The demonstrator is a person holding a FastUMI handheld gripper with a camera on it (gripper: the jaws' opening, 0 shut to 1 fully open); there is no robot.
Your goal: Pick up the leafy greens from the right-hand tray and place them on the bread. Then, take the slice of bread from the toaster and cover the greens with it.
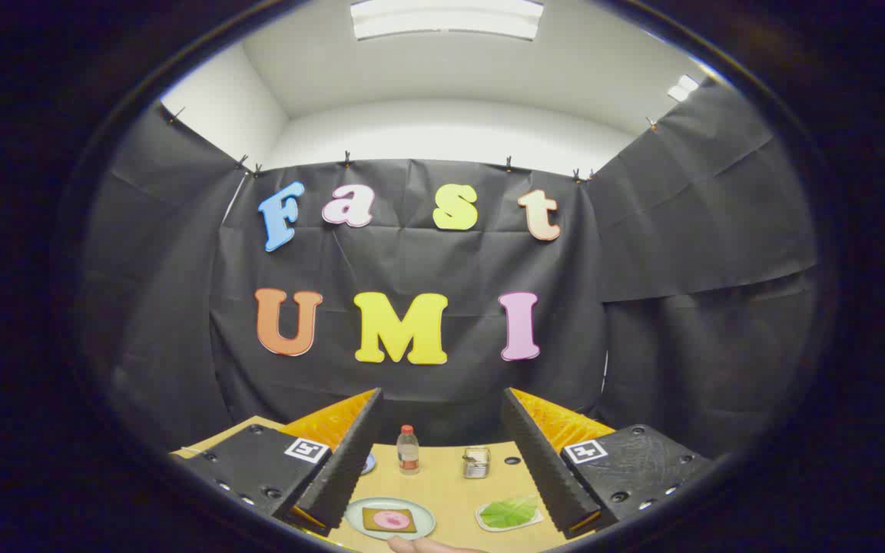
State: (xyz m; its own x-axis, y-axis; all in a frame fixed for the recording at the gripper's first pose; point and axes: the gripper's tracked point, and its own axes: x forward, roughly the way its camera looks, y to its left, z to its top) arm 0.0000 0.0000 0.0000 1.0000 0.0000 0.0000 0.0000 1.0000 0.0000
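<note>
fingers spread, grasping nothing | leafy greens on right tray, near right finger | bread on plate left | bottle, toaster far on surface

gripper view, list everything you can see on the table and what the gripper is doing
table: one, light wood, under everything
plate: one, pale green, between the fingers
bread: one, brown with a pink topping, on the plate
leafy greens: one, green, on a white tray beside the plate
bottle: one, clear with red cap, beyond the plate
toaster: one, metal, beside the bottle
gripper: one, black fingers, open, holding nothing
</note>
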